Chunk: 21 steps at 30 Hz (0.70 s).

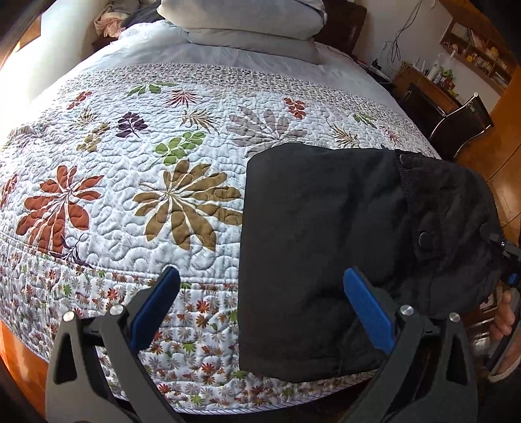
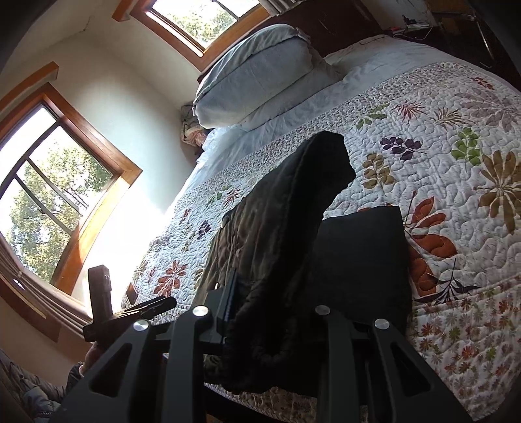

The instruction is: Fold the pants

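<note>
Pinching the black pants [image 2: 293,234] in my right gripper [image 2: 257,312]: thick, limp cloth, gathered waist end. Left gripper [image 1: 260,312] gaping beside the folded part on the quilt [image 1: 130,162]; grab hems.

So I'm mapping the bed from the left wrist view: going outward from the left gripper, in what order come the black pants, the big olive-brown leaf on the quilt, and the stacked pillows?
1. black pants: at the left gripper, under its right finger, near the bed edge.
2. olive-brown leaf: mid-quilt, ahead and left.
3. stacked pillows: far end, at the head of the bed.
</note>
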Each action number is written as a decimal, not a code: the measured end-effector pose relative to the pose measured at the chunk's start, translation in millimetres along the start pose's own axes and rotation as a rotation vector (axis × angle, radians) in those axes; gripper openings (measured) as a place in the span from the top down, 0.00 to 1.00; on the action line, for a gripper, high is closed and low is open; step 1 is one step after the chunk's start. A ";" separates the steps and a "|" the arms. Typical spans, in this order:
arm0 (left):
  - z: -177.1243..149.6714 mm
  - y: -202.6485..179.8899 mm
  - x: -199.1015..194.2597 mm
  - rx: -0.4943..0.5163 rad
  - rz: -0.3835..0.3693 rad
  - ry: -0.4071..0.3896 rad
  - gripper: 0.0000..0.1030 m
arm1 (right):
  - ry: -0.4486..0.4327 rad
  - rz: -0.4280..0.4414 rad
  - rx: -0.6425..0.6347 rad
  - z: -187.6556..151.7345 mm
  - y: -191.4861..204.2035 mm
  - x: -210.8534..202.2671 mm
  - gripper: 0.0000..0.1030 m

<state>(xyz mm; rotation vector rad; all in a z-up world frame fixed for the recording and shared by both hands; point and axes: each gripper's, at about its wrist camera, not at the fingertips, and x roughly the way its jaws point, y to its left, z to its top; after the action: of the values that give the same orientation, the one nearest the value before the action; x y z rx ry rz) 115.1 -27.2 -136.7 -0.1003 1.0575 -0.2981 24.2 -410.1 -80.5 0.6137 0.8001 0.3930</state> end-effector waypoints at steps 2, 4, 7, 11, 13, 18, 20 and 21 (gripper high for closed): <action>-1.8 3.4 1.2 -0.006 0.005 0.004 0.03 | 0.001 0.000 0.009 -1.6 -4.3 2.2 0.74; -3.5 6.9 2.2 -0.011 0.014 0.008 0.03 | 0.002 0.003 0.023 -3.5 -9.7 4.4 0.74; -4.6 14.5 5.1 -0.031 0.022 0.019 0.03 | 0.015 -0.003 0.056 -8.5 -21.5 9.9 0.74; -6.5 20.5 8.8 -0.060 0.012 0.039 0.03 | 0.034 -0.010 0.095 -14.0 -36.7 19.8 0.73; -7.3 20.0 10.3 -0.059 0.012 0.043 0.03 | 0.051 -0.020 0.099 -16.7 -40.9 25.8 0.74; -8.3 18.1 13.4 -0.047 0.011 0.053 0.03 | 0.092 -0.027 0.110 -24.3 -44.9 42.3 0.73; -8.5 18.4 14.5 -0.051 0.012 0.054 0.03 | 0.106 -0.023 0.106 -26.1 -42.6 49.3 0.73; -8.5 19.0 14.6 -0.053 0.013 0.053 0.03 | 0.110 -0.019 0.107 -26.6 -41.7 52.2 0.73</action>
<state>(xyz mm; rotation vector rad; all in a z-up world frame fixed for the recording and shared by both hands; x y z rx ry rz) 118.0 -12.8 -157.5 -0.1334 1.1185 -0.2622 41.5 -403.9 -150.1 0.6877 0.9362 0.3709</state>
